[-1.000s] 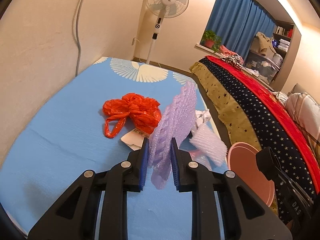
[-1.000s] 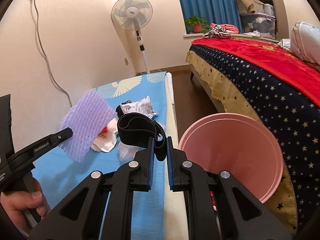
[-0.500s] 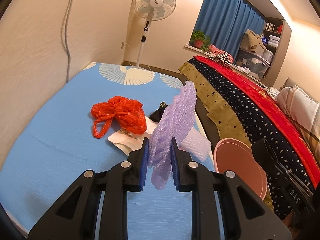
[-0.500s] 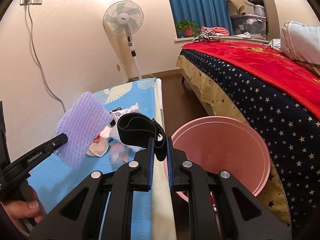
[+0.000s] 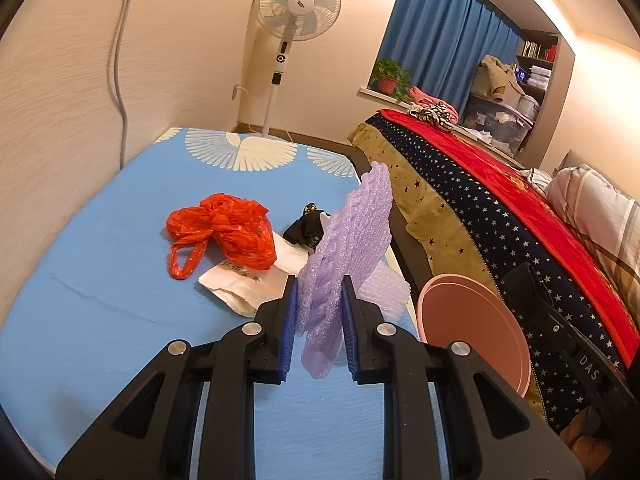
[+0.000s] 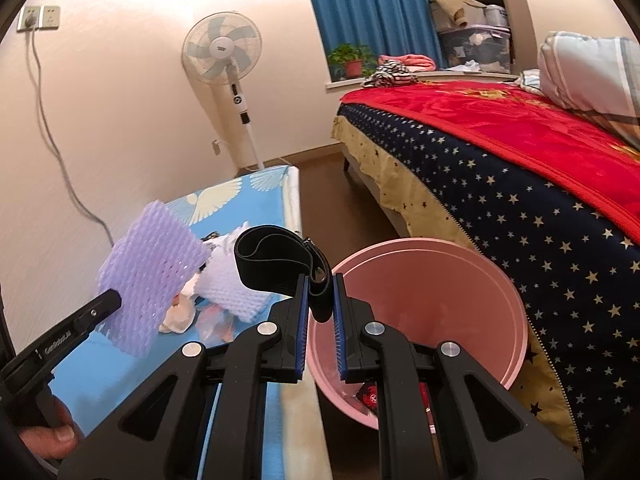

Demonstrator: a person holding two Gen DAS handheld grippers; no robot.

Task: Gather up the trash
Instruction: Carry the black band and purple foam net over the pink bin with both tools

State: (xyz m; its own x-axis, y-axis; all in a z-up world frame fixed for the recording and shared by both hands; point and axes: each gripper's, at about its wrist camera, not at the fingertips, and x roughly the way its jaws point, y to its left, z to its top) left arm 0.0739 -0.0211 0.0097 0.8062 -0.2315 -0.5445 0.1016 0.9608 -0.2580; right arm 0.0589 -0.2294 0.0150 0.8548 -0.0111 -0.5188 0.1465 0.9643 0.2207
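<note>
My left gripper [image 5: 318, 286] is shut on a purple foam net sleeve [image 5: 352, 240], held upright above the blue mat [image 5: 100, 300]; the sleeve also shows in the right wrist view [image 6: 150, 272]. My right gripper [image 6: 320, 280] is shut on a black elastic band [image 6: 272, 264], held at the left rim of the pink bin [image 6: 432, 304]. The bin stands on the floor beside the mat and also shows in the left wrist view [image 5: 468, 328]. On the mat lie a red plastic bag [image 5: 224, 232], white paper [image 5: 240, 284], a dark wrapper [image 5: 306, 228] and a white foam net [image 6: 232, 288].
A bed with a star-patterned cover and red blanket [image 5: 500, 200] runs along the right of the bin. A standing fan [image 5: 296, 12] is against the far wall. A cable [image 5: 116, 60] hangs down the wall left of the mat. Some trash lies in the bin's bottom [image 6: 368, 394].
Both grippers have pulled back and towards the bin with their loads. The right gripper's band now hangs at the bin's rim. Both grips are unchanged.
</note>
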